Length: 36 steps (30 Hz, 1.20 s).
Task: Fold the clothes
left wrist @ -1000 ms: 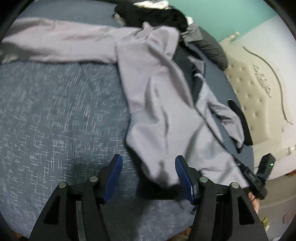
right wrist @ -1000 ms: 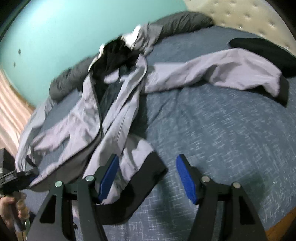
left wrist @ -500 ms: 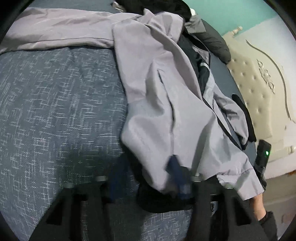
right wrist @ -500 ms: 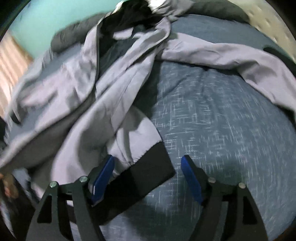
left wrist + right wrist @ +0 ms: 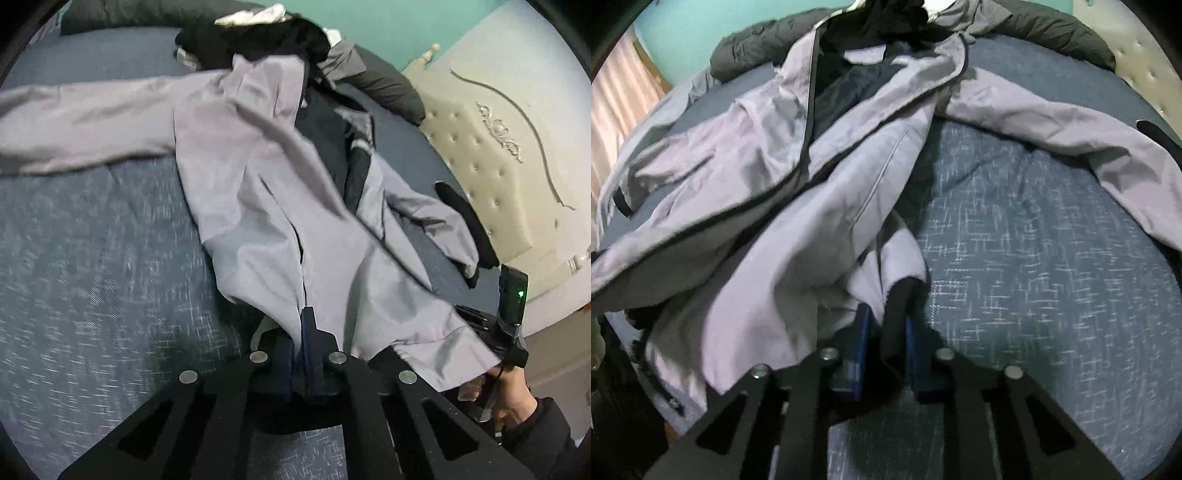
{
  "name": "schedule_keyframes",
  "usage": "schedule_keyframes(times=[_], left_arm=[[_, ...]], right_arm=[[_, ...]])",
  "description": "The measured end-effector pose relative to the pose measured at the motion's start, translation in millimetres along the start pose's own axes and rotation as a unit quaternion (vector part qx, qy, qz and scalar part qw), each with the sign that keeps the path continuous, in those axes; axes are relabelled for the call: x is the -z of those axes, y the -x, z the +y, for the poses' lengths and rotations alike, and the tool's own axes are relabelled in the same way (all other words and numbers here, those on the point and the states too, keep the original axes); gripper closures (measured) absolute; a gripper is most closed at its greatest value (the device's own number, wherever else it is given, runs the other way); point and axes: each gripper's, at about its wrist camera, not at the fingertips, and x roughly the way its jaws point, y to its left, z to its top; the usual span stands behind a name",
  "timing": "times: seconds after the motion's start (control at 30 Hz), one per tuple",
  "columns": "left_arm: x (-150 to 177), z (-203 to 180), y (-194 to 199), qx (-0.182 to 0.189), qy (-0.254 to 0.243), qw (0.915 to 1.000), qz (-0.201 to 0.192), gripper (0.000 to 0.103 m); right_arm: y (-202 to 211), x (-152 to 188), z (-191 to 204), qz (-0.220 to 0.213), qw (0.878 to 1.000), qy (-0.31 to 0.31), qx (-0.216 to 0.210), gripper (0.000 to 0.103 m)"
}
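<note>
The grey jacket (image 5: 266, 206) is spread open on the blue bed (image 5: 92, 258), collar at the far end. Its near hem is pinched by the left gripper (image 5: 301, 343). The right gripper (image 5: 884, 354) is closing on the black hem band (image 5: 897, 314), which sits between the pads. If lifted unevenly, the thin hold could be lost — or the far sleeves dragged askew.

Both cameras sat close above the near edge of the bed (image 5: 92, 258), tilted steeply down along their own fingers. The left wrist view faced across the bed toward the headboard (image 5: 491, 155). The right wrist view faced the teal wall (image 5: 683, 33). Both shared the grey jacket (image 5: 266, 206) and the dark pile beyond.
</note>
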Motion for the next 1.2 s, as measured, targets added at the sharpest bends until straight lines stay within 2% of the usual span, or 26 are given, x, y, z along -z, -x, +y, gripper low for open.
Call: schedule_keyframes(times=[0.03, 0.17, 0.37, 0.5, 0.6, 0.67, 0.83, 0.9, 0.93, 0.97, 1.03, 1.1, 1.2], left_arm=[[-3, 0, 9, 0.002, -0.001, 1.0000, -0.007, 0.100], [-14, -3, 36, 0.001, -0.012, 0.9995, -0.029, 0.100], [-13, 4, 67, -0.017, -0.029, 0.9988, -0.037, 0.101], [-4, 11, 68, -0.033, -0.034, 0.9986, -0.024, 0.101], [5, 25, 57, -0.045, -0.027, 0.9987, -0.001, 0.100], [10, 32, 45, -0.053, -0.021, 0.9982, 0.017, 0.100], [17, 45, 28, -0.063, -0.006, 0.9973, 0.038, 0.100], [16, 50, 29, -0.054, 0.007, 0.9978, 0.038, 0.099], [16, 53, 30, -0.049, 0.014, 0.9980, 0.039, 0.099], [16, 54, 31, -0.046, 0.017, 0.9980, 0.039, 0.099], [21, 52, 35, -0.045, 0.013, 0.9982, 0.039, 0.098], [24, 52, 38, -0.044, 0.011, 0.9982, 0.039, 0.094], [28, 51, 43, -0.041, 0.012, 0.9984, 0.036, 0.085]], right_arm=[[9, 0, -3, -0.008, 1.000, -0.002, -0.004, 0.095], [44, -8, -14, -0.037, 0.999, -0.015, -0.020, 0.096], [88, -14, -25, -0.047, 0.997, -0.038, -0.045, 0.097], [94, -3, -39, -0.022, 0.997, -0.059, -0.054, 0.097], [79, 12, -58, 0.025, 0.995, -0.085, -0.045, 0.097], [60, 24, -71, 0.071, 0.990, -0.111, -0.049, 0.097], [52, 36, -71, 0.080, 0.989, -0.117, -0.040, 0.095], [56, 33, -69, 0.071, 0.991, -0.113, -0.029, 0.087], [61, 30, -66, 0.058, 0.993, -0.103, -0.012, 0.076], [65, 28, -64, 0.045, 0.995, -0.093, -0.008, 0.069], [75, 24, -58, 0.013, 0.997, -0.070, -0.019, 0.053], [81, 23, -51, 0.001, 0.998, -0.051, -0.028, 0.049], [74, 24, -37, 0.021, 1.000, -0.013, -0.017, 0.046]])
